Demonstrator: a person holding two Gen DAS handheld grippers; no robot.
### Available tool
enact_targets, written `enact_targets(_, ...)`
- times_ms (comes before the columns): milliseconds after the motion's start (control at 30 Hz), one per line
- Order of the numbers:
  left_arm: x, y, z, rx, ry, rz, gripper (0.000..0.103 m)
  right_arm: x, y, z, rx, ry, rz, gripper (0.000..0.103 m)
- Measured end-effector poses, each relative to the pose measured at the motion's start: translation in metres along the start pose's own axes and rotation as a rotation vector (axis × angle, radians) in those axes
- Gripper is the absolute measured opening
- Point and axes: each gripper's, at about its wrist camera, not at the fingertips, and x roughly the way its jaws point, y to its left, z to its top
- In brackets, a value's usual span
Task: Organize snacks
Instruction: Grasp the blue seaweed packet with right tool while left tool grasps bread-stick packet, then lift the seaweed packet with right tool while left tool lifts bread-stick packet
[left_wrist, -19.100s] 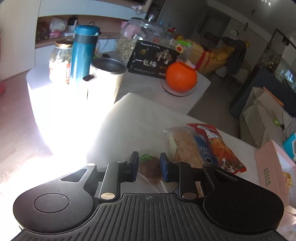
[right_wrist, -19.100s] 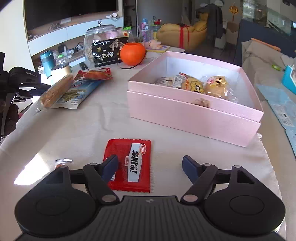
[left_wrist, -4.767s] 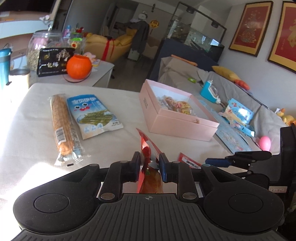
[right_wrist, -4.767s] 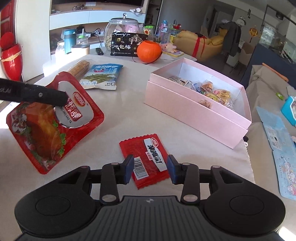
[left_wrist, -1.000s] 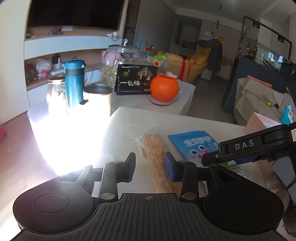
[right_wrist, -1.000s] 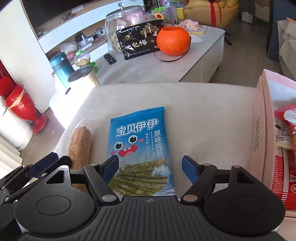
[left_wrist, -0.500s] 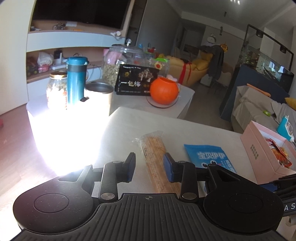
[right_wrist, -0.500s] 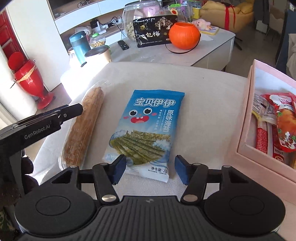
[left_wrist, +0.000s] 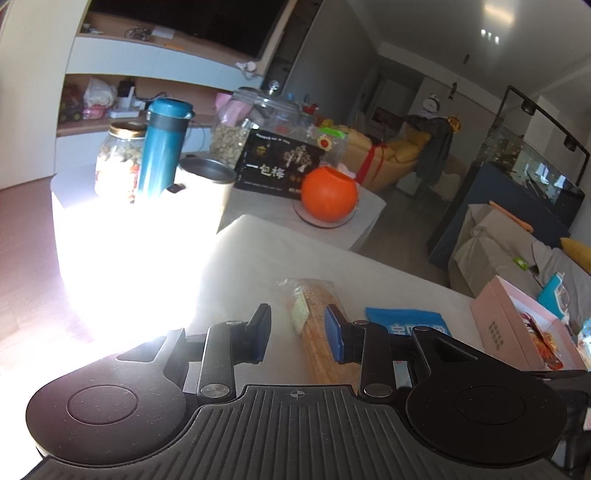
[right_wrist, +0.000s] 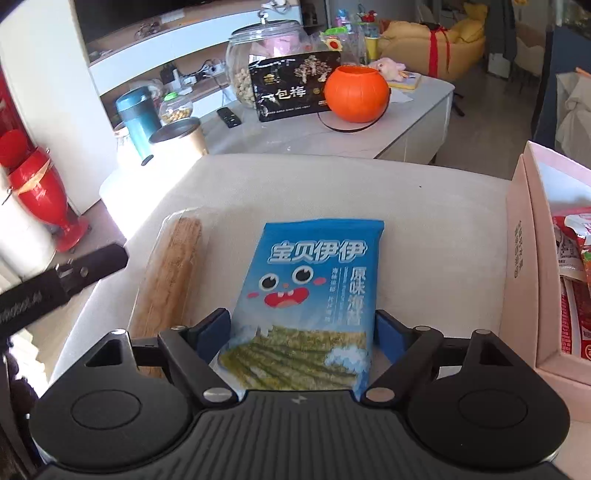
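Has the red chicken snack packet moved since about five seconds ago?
Yes. It left the table and now lies inside the pink box, as the red chicken packet.

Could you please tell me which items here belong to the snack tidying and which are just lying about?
Job: blue seaweed packet, long biscuit stick pack, pink box.

Lying about: orange pumpkin bucket, glass jar, teal flask, black plum bag.

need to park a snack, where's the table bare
Bare cloth runs beyond the seaweed bag, and between the bag and the pink box. Crowded: the stick pack beside the bag, and the side table with jars and pumpkin.
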Motion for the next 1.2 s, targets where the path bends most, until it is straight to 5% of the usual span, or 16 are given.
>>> enact_targets(67, 0.003, -0.006, -0.003, 0.024, 0.015, -0.014, 0.036, -0.016, 0.004, -0.015, -0.060, -0.004, 0.014, 0.075)
enact_targets(167, 0.007, -0.016, -0.009, 0.065, 0.030, -0.015, 0.036, -0.045, -0.001, -0.041, -0.086, 0.020, 0.025, 0.049)
enact_targets(467, 0.013, -0.045, -0.015, 0.167, 0.059, -0.018, 0.033, -0.113, -0.049, -0.100, 0.038, -0.040, -0.018, 0.038)
enact_targets(567, 0.001, -0.060, -0.024, 0.210, 0.107, -0.098, 0.032, -0.125, -0.061, -0.112, 0.071, -0.064, -0.049, 0.050)
enact_targets(633, -0.011, -0.071, -0.038, 0.250, 0.150, -0.156, 0.032, -0.131, -0.071, -0.115, 0.116, -0.081, -0.046, 0.072)
enact_targets(767, -0.036, -0.083, -0.058, 0.308, 0.178, -0.194, 0.032, -0.129, -0.081, -0.107, 0.175, -0.095, -0.009, 0.075)
enact_targets(933, -0.055, -0.094, -0.066, 0.413, 0.174, -0.121, 0.033, -0.085, -0.074, -0.072, 0.198, -0.033, 0.035, 0.079)
enact_targets(1200, -0.059, -0.100, -0.075, 0.460, 0.212, -0.091, 0.040, -0.041, -0.037, -0.041, 0.054, -0.018, -0.055, 0.084)
